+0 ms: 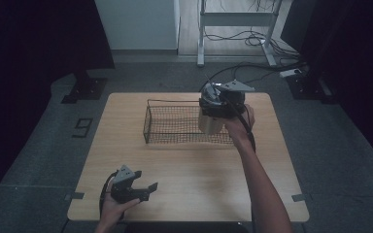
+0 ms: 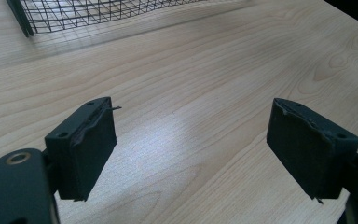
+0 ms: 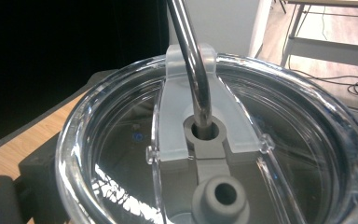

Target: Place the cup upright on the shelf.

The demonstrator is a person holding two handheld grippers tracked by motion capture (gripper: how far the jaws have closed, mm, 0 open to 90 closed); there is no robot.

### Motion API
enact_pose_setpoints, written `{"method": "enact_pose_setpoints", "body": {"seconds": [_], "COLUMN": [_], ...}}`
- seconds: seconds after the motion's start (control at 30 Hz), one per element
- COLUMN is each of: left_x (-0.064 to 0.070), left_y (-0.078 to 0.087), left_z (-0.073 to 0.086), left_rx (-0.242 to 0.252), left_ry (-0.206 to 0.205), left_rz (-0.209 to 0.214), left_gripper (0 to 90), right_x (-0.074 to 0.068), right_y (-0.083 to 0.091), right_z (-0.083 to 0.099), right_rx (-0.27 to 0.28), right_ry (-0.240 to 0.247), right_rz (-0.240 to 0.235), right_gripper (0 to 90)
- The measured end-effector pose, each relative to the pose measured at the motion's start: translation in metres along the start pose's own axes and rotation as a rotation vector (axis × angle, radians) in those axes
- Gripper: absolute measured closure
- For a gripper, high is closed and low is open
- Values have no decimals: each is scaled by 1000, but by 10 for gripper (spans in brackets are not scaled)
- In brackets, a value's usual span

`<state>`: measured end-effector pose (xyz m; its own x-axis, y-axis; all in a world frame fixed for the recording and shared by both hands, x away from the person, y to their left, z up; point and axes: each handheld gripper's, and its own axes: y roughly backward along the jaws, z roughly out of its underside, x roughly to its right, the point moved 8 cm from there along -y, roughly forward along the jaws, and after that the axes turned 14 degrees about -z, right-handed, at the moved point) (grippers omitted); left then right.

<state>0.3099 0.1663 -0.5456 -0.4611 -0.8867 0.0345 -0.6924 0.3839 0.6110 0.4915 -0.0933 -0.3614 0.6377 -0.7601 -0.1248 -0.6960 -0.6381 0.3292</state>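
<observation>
One right gripper clamps the lidded tumbler over the wire basket; clipping its rim could tip it, while the left gripper rests released.

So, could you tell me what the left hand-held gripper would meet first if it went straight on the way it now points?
Probably bare table: the left hand-held gripper, jaws open and empty, looks down along the wood. The wire basket lies farther off to the left of that line, though depth is hard to judge.

Right gripper tips behind tumbler
</observation>
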Motion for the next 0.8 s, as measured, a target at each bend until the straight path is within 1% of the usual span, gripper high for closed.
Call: {"method": "enact_pose_setpoints", "body": {"seconds": [0.13,0.23,0.53,0.8], "left_x": [-1,1,-3,-5], "left_y": [-1,-2,0,1], "left_z": [0,0,0,-1], "left_rx": [-1,-3,0,4], "left_ry": [7,2,9,12], "left_rz": [-1,2,0,-2], "left_gripper": [159,159,159,159], "right_x": [5,9,18,23], "right_y": [-7,-11,-24,-32], "right_z": [1,1,2,1], "right_rx": [-18,-25,-33,-39], "right_ry": [-12,-16,-30,-23], "right_rz": [11,15,27,34], "right_gripper": [34,34,34,33]}}
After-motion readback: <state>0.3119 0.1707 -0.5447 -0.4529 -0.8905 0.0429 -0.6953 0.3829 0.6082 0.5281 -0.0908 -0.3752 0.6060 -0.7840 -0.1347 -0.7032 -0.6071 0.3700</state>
